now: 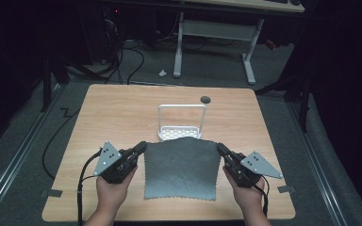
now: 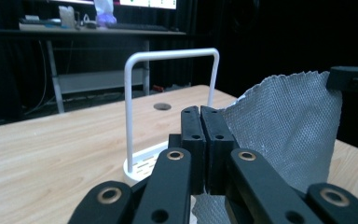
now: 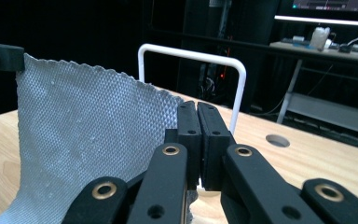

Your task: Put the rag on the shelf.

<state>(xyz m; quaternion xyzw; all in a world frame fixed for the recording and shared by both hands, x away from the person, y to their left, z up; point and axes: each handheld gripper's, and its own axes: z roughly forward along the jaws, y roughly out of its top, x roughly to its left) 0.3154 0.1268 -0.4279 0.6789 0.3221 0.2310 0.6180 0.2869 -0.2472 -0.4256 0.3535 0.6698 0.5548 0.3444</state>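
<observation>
Grey cloth (image 1: pixel 180 168) sits at the 6 o'clock part of the wooden table (image 1: pixel 118 108), near edge lying flat, far edge lifted off the surface. Left gripper (image 1: pixel 142 147) has the far-left corner, jaws pressed together on the fabric; the left gripper view shows both jaw faces closed tight with cloth coming out at 3 o'clock. Right gripper (image 1: pixel 220 148) has the far-right corner, jaws likewise clamped shut on it; in the right gripper view the cloth fans out toward 9 o'clock. Left hand (image 1: pixel 111 194) and right hand (image 1: pixel 246 200) come in from 6 o'clock, either side of the cloth. White rack (image 1: pixel 181 121), upright hoop handle on a slotted base, stands at table centre, just beyond the raised cloth edge at 12 o'clock; contact with the base can't be resolved. Dark round hole (image 1: pixel 205 99) in the tabletop further out, roughly 1 o'clock from the rack.
</observation>
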